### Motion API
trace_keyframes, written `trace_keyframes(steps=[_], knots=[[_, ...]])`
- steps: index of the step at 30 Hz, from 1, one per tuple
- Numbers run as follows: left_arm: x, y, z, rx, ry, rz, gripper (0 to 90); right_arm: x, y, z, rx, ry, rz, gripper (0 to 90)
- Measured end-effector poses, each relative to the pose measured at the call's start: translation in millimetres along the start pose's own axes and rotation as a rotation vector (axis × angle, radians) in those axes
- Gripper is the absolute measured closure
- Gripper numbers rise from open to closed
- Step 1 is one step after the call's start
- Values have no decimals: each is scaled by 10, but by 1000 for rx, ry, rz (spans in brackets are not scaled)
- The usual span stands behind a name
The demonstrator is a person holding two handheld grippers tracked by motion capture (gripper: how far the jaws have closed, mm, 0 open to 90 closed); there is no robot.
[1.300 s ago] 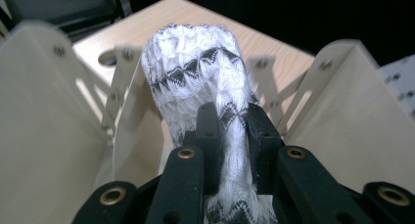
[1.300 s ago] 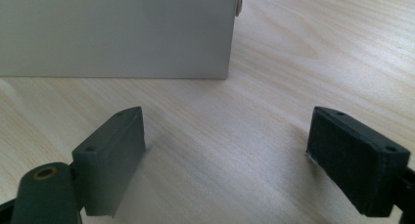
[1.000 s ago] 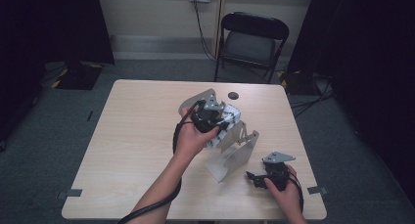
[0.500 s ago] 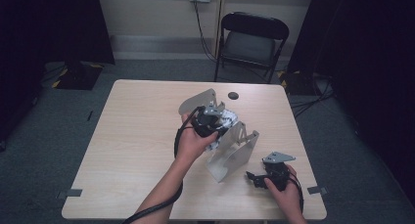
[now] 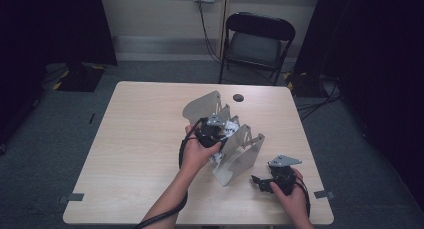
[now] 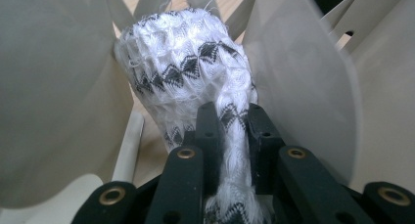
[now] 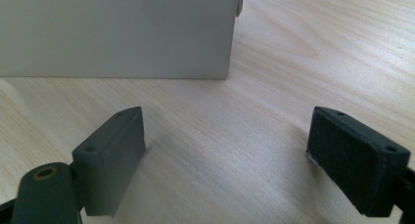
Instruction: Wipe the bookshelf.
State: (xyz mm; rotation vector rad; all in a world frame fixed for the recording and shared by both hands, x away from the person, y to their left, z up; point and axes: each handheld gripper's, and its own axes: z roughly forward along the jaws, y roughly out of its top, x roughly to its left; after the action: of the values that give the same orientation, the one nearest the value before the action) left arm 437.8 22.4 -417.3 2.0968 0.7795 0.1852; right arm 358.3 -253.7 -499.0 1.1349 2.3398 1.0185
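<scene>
A white knitted cloth with a black zigzag pattern (image 6: 186, 62) hangs rolled between two grey panels of an upright divider rack (image 6: 303, 87). My left gripper (image 6: 230, 119) is shut on the cloth's lower strand. From above, the left gripper (image 5: 212, 131) sits in the rack (image 5: 242, 154) near the table's middle, with the cloth (image 5: 229, 128) just beyond it. My right gripper (image 5: 262, 181) rests low on the table near the front right, open, nothing between its jaws (image 7: 227, 155). A flat grey side of the rack (image 7: 117, 33) stands ahead of it.
The wooden table (image 5: 140, 139) holds a small dark disc (image 5: 238, 97) near its far edge. A black folding chair (image 5: 257, 39) stands beyond the table. Cables trail from both grippers toward the front edge.
My left hand has sunk with the cloth, deeper between the rack's panels. The right hand and its gripper have stayed put.
</scene>
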Motion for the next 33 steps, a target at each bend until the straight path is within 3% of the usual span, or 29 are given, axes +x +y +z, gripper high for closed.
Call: trace_keyframes(steps=[14, 24, 33], knots=[[47, -286, 143, 31, -10, -50, 791, 1, 0, 0, 0, 2, -2, 135], [28, -467, 207, 91, 10, -19, 776, 2, 0, 0, 0, 2, -2, 135], [2, -521, 107, 86, 56, -1, 655, 2, 0, 0, 0, 3, -2, 136]])
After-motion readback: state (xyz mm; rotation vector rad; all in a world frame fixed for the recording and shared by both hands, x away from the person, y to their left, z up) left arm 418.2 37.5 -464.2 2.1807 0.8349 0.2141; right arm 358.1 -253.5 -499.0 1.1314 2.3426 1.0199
